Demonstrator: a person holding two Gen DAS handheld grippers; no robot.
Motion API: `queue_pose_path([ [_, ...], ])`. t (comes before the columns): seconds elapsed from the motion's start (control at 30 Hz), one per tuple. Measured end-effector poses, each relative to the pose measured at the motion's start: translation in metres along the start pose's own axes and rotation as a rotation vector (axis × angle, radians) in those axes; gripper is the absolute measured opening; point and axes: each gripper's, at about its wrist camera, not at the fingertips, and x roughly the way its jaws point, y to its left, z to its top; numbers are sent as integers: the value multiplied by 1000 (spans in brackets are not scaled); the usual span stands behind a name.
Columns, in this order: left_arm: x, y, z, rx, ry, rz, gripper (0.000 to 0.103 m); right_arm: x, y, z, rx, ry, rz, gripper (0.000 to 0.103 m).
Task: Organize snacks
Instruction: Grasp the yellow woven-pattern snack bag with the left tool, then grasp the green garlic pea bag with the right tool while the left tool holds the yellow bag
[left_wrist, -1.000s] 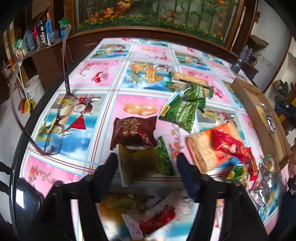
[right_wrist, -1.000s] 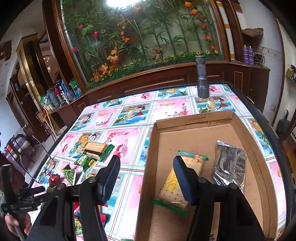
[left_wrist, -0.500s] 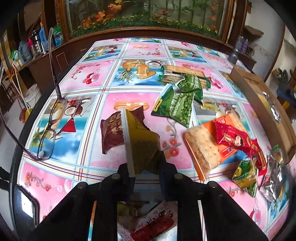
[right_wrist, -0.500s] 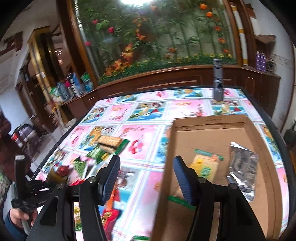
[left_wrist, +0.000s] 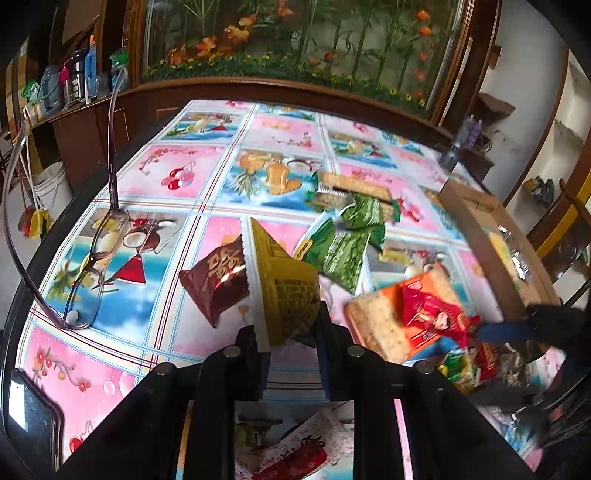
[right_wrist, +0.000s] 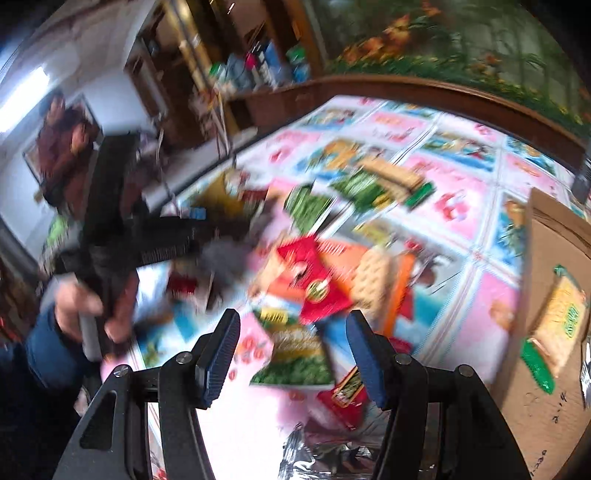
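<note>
My left gripper (left_wrist: 289, 338) is shut on a yellow-olive snack packet (left_wrist: 284, 284), which stands up on edge above the tablecloth. A dark red packet (left_wrist: 216, 277) lies just left of it, and green packets (left_wrist: 341, 251) lie beyond. To the right lie an orange biscuit pack (left_wrist: 384, 321) and a red packet (left_wrist: 432, 314). My right gripper (right_wrist: 291, 350) is open over a green-and-yellow packet (right_wrist: 295, 354) and a red packet (right_wrist: 314, 284); this view is blurred. The cardboard box (right_wrist: 546, 258) at the right holds a yellow biscuit pack (right_wrist: 561, 325).
Eyeglasses (left_wrist: 92, 266) lie near the table's left edge. A flashlight (left_wrist: 452, 155) stands at the far right corner. A silver foil bag (right_wrist: 325, 458) lies under my right gripper. A person's hand (right_wrist: 77, 310) holds the other gripper at the left of the right wrist view.
My left gripper shut on the yellow-olive packet and lifted it upright. My right gripper swung left from above the box to over the snack pile and tilted.
</note>
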Motion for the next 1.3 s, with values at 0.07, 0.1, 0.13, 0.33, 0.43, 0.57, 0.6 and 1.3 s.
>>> queue_pose_path([
  [0.07,-2,-3,0,4,-16,13,20,10,3,-2,-1,28,-22,64],
  [0.1,-4,-7,0,15,-28,23,20,14,4,-4,-10,33,-59,62],
  [0.13,-5,-10,-1,25,-38,30,20,18,6,-5,-22,35,-104,54],
  [0.33,-18,-27,-2,76,-132,96,20,25,14,-8,-63,27,-117,35],
  [0.43,-23,-34,-3,103,-176,137,20,10,9,-5,-25,-33,-80,35],
  [0.57,-27,-39,-5,141,-214,189,20,-12,-4,1,54,-140,-40,35],
  [0.6,-27,-40,-5,146,-220,195,20,-14,-7,4,68,-157,-42,35],
  [1.3,-29,-41,-7,177,-259,287,21,-36,-33,7,194,-284,-87,35],
])
